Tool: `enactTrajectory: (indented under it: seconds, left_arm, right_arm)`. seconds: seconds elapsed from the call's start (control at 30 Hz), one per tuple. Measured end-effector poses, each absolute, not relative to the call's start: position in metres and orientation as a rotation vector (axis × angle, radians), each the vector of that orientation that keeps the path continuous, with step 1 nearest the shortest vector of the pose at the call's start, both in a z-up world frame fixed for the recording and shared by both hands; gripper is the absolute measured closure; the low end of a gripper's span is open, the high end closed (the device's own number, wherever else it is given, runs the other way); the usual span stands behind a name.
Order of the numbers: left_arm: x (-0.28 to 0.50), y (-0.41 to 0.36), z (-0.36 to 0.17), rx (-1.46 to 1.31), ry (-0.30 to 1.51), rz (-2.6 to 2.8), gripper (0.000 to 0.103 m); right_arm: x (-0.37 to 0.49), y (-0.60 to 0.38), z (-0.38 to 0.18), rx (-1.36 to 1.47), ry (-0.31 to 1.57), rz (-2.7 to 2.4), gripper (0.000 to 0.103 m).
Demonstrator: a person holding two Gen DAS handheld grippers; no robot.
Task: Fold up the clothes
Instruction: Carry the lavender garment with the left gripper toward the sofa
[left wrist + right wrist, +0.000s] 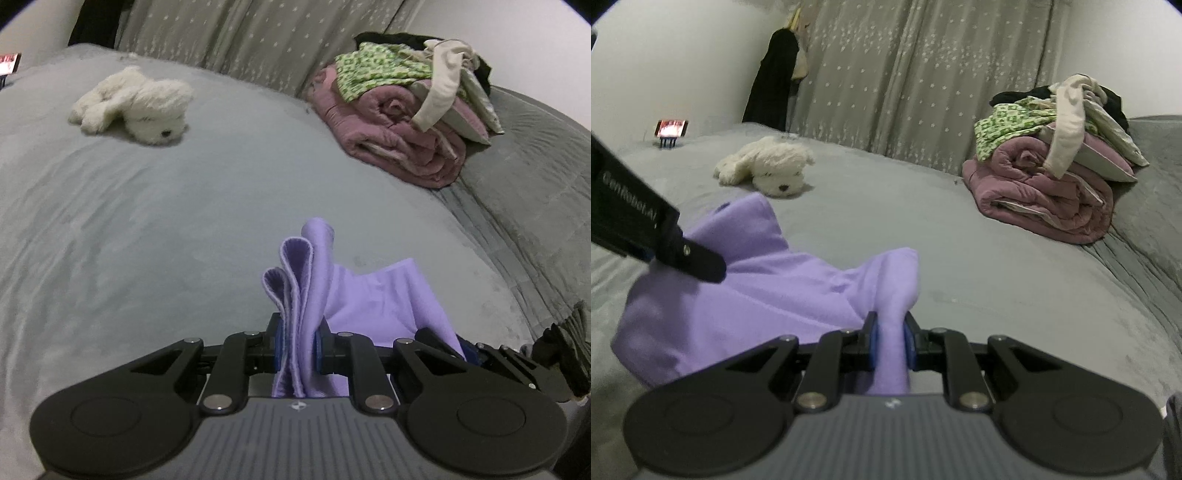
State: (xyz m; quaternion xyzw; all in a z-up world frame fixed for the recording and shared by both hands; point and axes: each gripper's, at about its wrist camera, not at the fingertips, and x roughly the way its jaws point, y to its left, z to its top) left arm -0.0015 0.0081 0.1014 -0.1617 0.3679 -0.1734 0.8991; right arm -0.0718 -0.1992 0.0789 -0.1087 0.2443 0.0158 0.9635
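A lilac garment (369, 299) hangs between my two grippers above the grey bed (147, 221). My left gripper (298, 345) is shut on a bunched, layered edge of it, whose hems stick up between the blue pads. In the right wrist view my right gripper (890, 341) is shut on another fold of the lilac garment (757, 280), which spreads to the left and drapes down to the bed. The left gripper's black body (646, 236) crosses that view at the left edge, over the cloth. The right gripper's finger (480, 354) shows at the lower right of the left wrist view.
A rolled pink quilt (1041, 195) with a heap of green, cream and black clothes (1052, 110) lies at the back right. A white plush dog (768, 166) lies at the back left. A grey starred curtain (905, 74) hangs behind; a darker grey blanket (535, 184) covers the right.
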Motion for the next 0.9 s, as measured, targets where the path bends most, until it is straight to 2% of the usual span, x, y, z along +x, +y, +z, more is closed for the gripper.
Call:
enactTrajectory:
  seconds: [0.4,0.6,0.9]
  left_arm:
    - [-0.024,-0.078,0.131,-0.341,0.695,-0.474,0.088]
    - [-0.028,-0.139,0.151,-0.356,0.666,-0.549,0.088]
    - [-0.038,-0.239,0.203,-0.407,0.621,-0.703,0.088]
  right_arm:
    - [-0.099,-0.311,0.134,-0.034,0.434,-0.017,0.090]
    - [-0.117,-0.369,0.159,-0.067,0.395,-0.089,0.090]
    - [-0.157,-0.487,0.227,0.020,0.308,-0.173,0.090]
